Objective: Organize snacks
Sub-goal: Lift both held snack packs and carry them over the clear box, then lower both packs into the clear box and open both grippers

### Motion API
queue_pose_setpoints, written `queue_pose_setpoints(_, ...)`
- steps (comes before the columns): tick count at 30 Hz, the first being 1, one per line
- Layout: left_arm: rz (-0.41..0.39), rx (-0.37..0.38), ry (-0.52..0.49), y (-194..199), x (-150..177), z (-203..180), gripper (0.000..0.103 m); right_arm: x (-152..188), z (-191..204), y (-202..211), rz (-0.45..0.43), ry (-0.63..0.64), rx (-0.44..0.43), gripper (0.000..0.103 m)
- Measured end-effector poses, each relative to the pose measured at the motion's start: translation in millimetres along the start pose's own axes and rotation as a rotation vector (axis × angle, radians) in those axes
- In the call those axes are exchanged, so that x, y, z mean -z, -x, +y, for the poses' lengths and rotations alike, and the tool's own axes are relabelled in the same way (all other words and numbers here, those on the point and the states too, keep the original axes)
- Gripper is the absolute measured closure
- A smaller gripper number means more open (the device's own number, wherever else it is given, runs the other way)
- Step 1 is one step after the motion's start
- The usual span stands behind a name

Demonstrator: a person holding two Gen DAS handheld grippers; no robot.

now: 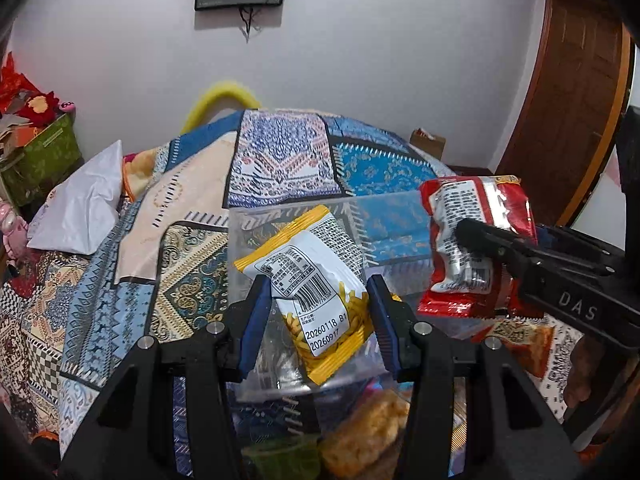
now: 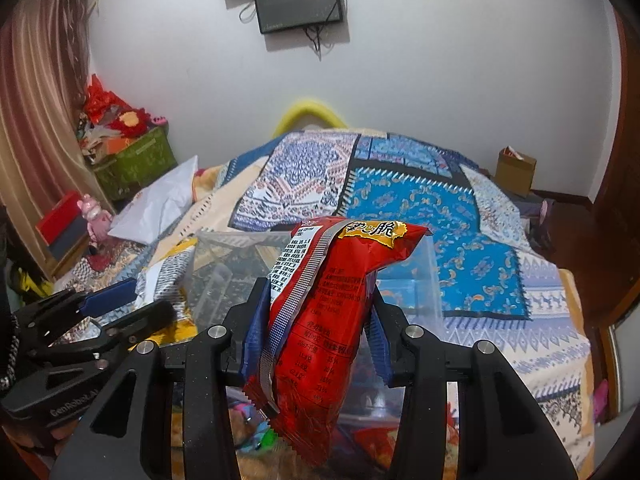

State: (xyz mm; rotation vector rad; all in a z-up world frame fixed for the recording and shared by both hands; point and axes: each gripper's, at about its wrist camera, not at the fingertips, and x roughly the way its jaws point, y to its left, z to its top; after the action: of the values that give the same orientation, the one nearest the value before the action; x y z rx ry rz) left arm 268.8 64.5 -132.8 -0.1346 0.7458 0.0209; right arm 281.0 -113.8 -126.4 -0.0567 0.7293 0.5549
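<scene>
A yellow-and-white foil snack packet (image 1: 316,292) hangs between the blue pads of the left gripper (image 1: 318,304), clamped over a clear plastic storage box (image 1: 256,224) on the patchwork bedspread (image 1: 280,152). The right gripper (image 2: 316,320) pinches a red crinkled snack bag (image 2: 332,320) above the same box (image 2: 224,276). Only the left wrist view shows the bag's white printed back (image 1: 468,240); the right view shows its silver seam and, probably, more loose snacks below.
</scene>
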Motion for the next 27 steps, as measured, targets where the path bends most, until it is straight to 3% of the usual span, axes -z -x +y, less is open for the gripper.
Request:
queue_pose_setpoints(7, 0.026, -0.047, -0.032, -22, 6, -10, 0.054, 8, 0, -25, 0.087, 0.036, 0.004, 0.062)
queue_pose_setpoints(16, 0.113, -0.033, -0.014, -47, 10, -8, 0.054, 11, 1, -42, 0.176, 0.067, 0.012, 0.062)
queue_pose_setpoints(27, 0.108, -0.013, 0.005, -24, 8, -6, 0.051, 10, 1, -21, 0.168, 0.059, 0.011, 0.062)
